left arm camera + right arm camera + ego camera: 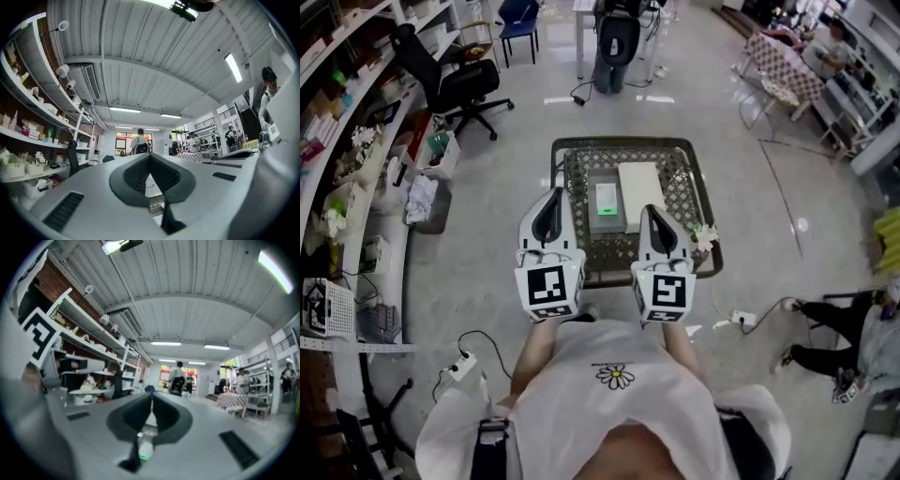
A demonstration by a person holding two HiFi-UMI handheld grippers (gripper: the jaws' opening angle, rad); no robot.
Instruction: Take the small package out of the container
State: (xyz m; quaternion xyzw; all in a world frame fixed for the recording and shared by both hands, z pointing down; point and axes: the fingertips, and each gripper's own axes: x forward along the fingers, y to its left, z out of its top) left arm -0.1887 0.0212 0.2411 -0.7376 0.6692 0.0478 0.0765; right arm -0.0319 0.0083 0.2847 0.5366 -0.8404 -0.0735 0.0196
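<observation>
Grey container (592, 225), seemingly a tray, holds the small package (606, 199); your left gripper (555, 195) and right gripper (650, 210) hover clenched and empty, so open one and reach in.

Two grippers (553, 197) (651, 212), one package (607, 200), one container (592, 181)

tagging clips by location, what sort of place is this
Likely an open-plan workshop or lab: long, cluttered wall shelves, a wheeled office chair, and a corrugated ceiling with strip lights.
</observation>
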